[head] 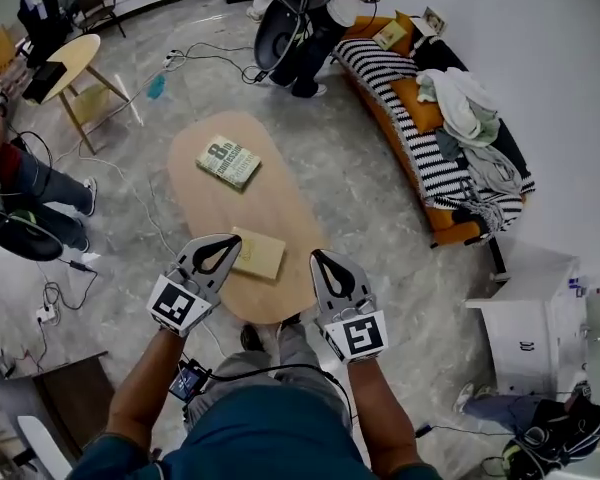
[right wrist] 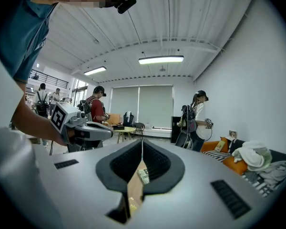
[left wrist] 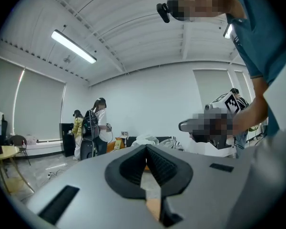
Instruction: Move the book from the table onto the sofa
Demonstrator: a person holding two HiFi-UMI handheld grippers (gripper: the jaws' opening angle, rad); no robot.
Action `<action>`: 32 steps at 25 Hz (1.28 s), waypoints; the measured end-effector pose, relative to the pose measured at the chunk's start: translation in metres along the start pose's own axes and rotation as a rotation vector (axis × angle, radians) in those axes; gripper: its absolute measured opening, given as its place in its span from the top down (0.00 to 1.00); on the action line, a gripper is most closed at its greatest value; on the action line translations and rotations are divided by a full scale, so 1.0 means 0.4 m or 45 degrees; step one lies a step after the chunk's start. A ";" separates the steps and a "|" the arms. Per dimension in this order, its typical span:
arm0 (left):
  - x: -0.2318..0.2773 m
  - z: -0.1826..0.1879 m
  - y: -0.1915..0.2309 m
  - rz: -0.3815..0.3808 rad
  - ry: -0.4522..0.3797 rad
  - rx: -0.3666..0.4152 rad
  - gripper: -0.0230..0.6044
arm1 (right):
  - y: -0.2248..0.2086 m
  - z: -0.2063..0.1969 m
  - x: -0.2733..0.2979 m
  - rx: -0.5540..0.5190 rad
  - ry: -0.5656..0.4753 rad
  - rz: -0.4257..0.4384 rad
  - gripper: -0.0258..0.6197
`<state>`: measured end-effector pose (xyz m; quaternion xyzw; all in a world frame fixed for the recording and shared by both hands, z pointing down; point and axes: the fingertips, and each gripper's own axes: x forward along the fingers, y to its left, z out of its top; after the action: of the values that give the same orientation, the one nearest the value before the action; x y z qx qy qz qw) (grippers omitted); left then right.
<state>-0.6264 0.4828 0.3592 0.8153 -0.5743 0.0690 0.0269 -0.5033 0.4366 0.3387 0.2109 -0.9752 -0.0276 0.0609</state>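
Two books lie on the oval wooden table (head: 205, 208): a green-and-white book (head: 228, 161) toward the far end and a tan book (head: 258, 253) near the front edge. The orange sofa (head: 450, 230) with a striped blanket (head: 400, 108) and a heap of clothes (head: 470, 118) stands at the right; another book (head: 390, 35) lies on its far end. My left gripper (head: 232, 240) (left wrist: 146, 147) is shut and empty, its tip just left of the tan book. Over the table's front right edge hangs my right gripper (head: 318, 256) (right wrist: 142, 141), also shut and empty.
A person (head: 305, 28) stands between the table's far end and the sofa. A small round table (head: 70, 63) stands at the far left, with a seated person (head: 20, 183) near it. Cables (head: 130, 193) trail over the floor. A white cabinet (head: 525, 318) stands at the right.
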 end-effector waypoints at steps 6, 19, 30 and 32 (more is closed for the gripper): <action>0.081 -0.207 0.079 0.029 0.141 -0.113 0.96 | -0.038 -0.201 0.111 0.108 0.134 0.060 0.94; 0.214 -0.707 0.193 0.076 0.548 -0.432 0.88 | -0.113 -0.732 0.322 0.328 0.540 0.157 0.81; 0.255 -1.135 0.265 0.176 0.866 -0.633 0.57 | -0.082 -1.176 0.391 0.514 0.920 0.173 0.71; 0.251 -1.197 0.264 0.190 0.920 -0.663 0.54 | -0.068 -1.236 0.391 0.542 0.979 0.191 0.68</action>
<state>-0.7316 0.4124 0.8435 0.6614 -0.5835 0.2040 0.4248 -0.5693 0.3330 0.8432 0.1424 -0.8783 0.2587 0.3760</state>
